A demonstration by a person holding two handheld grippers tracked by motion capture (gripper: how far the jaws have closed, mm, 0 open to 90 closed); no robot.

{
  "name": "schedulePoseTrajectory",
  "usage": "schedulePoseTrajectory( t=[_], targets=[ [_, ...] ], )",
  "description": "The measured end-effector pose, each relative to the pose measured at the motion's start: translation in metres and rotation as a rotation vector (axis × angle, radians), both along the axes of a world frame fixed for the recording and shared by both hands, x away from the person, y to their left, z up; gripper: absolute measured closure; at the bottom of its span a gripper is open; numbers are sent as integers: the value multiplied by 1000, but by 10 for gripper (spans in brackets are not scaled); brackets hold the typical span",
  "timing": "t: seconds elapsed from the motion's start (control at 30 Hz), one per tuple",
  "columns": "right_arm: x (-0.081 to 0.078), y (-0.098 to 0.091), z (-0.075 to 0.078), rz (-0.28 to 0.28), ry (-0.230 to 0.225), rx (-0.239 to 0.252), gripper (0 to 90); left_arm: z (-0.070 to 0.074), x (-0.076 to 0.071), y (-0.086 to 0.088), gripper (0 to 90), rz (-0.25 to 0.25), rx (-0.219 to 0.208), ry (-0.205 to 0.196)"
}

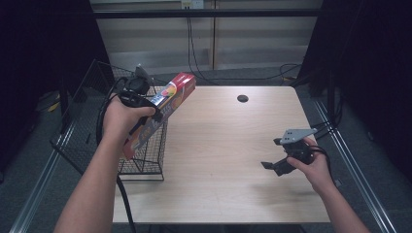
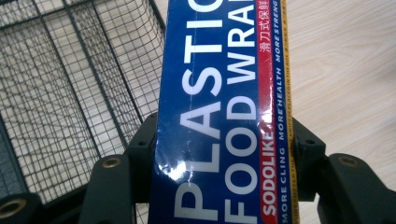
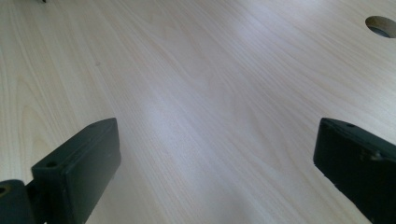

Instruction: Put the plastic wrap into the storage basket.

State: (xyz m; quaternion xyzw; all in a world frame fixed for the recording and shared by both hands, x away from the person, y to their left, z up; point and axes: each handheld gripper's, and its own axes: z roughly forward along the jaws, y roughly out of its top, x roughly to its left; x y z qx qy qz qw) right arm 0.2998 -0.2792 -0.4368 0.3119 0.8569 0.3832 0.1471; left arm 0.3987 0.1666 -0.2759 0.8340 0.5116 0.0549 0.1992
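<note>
A long box of plastic food wrap (image 1: 165, 104), blue and red with white lettering, is held slanted above the wire basket (image 1: 97, 131) at the table's left edge. My left gripper (image 1: 145, 112) is shut on the box (image 2: 219, 121), one jaw on each long side. In the left gripper view the box runs up the middle, with basket mesh (image 2: 70, 93) to its left and bare wood to its right. My right gripper (image 1: 273, 166) hangs low over the table's right part, open, its jaws (image 3: 215, 172) wide apart with only wood between them.
The light wooden table (image 1: 223, 145) has a round cable hole (image 1: 242, 98) near its far edge; that hole (image 3: 380, 25) also shows at the top right of the right gripper view. Metal rails run along both sides of the table. Cables lie on the floor behind.
</note>
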Motion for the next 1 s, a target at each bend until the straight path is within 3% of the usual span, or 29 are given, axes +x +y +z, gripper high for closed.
schedulePoseTrajectory(
  t=[0.03, 0.33, 0.53, 0.6, 1.0],
  targets=[
    [0, 0, -1, 0, 0, 2, 6, 0, 0, 2, 428, -11, 6, -4],
    [1, -2, 0, 10, -7, 6, 6, 6, -2, 16, 427, 47, -4, -14],
    [2, 1, -1, 20, -9, 3, 6, 7, -4, 26, 427, 61, 20, -17],
    [1, 3, 0, 21, -7, 2, 6, 7, -5, 28, 427, 81, 0, -14],
    [2, 4, -2, 28, -6, -1, 6, 9, -6, 47, 427, 140, 12, -20]
  ],
)
